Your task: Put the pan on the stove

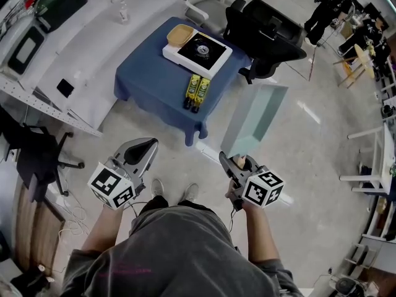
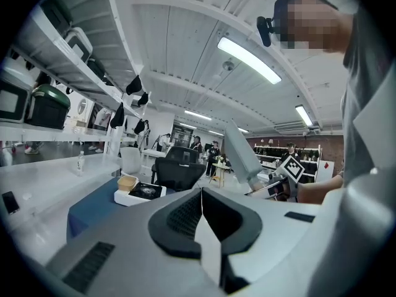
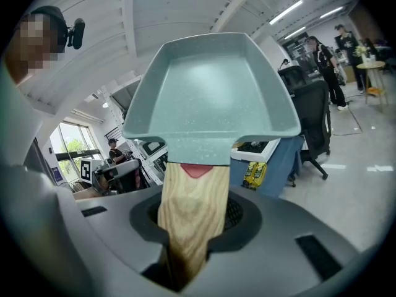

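**Shiny floor, pan held well short of the stove**

Head view: on a blue-clothed table [image 1: 148, 79] sits the stove [image 1: 201, 49]. Well apart from the stove, the right gripper [image 1: 234, 163] holds the pan [image 1: 253, 125], whose long axis runs from the gripper toward the stove, basin leading.

Left gripper view: the left gripper [image 2: 199, 193] has its jaws pressed together with nothing between them. The stove [image 2: 143, 191] lies far beyond.

Right gripper view: only here does the wooden handle [image 3: 189, 215] show, clamped between the pads. The stove [image 3: 253, 147] peeks out beneath the basin's rim.
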Motion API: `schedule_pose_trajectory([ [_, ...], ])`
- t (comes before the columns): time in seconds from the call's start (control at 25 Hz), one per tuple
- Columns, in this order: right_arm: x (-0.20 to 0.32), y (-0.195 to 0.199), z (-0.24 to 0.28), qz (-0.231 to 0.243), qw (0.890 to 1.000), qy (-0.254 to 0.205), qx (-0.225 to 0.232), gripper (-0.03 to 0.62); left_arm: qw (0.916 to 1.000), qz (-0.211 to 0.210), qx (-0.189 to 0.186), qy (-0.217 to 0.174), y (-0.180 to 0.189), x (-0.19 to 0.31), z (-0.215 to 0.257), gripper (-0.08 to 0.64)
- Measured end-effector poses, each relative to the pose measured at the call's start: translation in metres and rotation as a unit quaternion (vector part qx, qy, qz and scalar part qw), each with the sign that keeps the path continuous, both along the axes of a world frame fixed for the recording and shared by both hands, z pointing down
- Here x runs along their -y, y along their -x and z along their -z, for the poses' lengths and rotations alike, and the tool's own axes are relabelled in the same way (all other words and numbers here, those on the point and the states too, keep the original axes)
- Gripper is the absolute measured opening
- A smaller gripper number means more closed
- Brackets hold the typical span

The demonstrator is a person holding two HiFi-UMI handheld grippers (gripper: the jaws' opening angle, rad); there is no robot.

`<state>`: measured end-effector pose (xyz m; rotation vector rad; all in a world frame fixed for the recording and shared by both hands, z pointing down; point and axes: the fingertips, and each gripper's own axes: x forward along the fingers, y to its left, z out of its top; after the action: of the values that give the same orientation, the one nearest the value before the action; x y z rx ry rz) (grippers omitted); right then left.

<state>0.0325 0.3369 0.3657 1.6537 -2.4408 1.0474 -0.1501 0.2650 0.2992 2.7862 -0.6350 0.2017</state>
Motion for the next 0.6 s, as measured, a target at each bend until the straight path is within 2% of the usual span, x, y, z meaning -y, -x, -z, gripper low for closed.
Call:
schedule_pose_trajectory([
  [0.6,-0.032,-0.051,-0.012,0.003,1.0,0.008,-0.006,0.11,0.9999,0.011,0.004,-0.005,-0.046,-0.039,-0.005,0.005],
])
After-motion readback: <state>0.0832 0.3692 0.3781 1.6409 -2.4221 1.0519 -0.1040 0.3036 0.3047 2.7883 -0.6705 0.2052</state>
